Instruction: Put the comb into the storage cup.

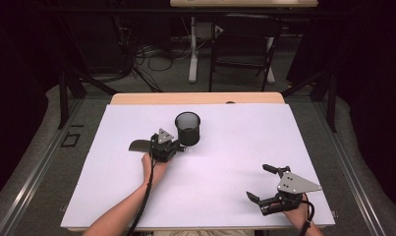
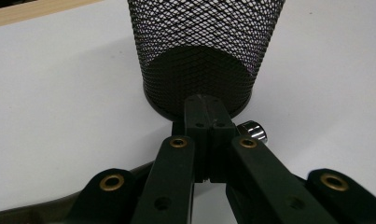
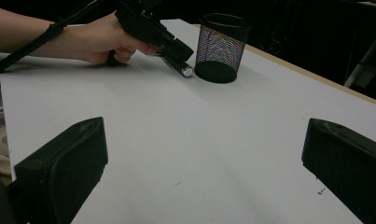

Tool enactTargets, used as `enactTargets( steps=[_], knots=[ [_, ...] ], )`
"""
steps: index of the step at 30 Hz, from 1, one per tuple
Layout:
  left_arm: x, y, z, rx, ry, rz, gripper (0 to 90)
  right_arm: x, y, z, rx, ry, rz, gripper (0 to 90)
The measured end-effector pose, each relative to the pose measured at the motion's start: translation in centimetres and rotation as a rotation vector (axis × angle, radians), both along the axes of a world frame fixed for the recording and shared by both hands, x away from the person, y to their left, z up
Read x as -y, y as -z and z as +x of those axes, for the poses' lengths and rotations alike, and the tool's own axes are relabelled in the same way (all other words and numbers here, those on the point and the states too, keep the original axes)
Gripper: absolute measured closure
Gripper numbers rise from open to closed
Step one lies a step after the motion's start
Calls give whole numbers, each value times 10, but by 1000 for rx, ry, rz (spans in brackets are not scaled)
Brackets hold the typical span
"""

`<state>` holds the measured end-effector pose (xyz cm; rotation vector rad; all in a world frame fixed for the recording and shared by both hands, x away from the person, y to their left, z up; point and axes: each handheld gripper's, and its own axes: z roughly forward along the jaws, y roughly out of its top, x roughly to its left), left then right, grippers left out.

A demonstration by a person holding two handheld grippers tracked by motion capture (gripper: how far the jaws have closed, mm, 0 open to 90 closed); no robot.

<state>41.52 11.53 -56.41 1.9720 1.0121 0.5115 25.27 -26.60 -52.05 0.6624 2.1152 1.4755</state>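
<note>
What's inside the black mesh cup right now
The mesh cup looks empty: its dark floor shows through the mesh. The left gripper covers the low front wall.

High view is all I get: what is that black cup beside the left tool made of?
Observer: The cup is see-through wire mesh with a solid base, as the left gripper view shows close up.
Operator: Is that left tool pinching anything?
Observer: The left gripper has its jaws shut together right at the cup's foot. In the right gripper view a silver-tipped stick sits just under them, off the table. I cannot tell whether it is actually gripped.
</note>
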Motion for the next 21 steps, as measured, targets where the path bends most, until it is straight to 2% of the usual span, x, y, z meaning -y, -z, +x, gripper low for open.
enactTargets(
  steps=[10, 21],
  knots=[
    [4, 1, 0, -42, 12, 58, 899, 0, 0, 0, 0, 0, -1, 0],
    [4, -2, -2, -68, 25, 80, 899, 1, -1, -1, 7, 2, 4, 0]
  ],
)
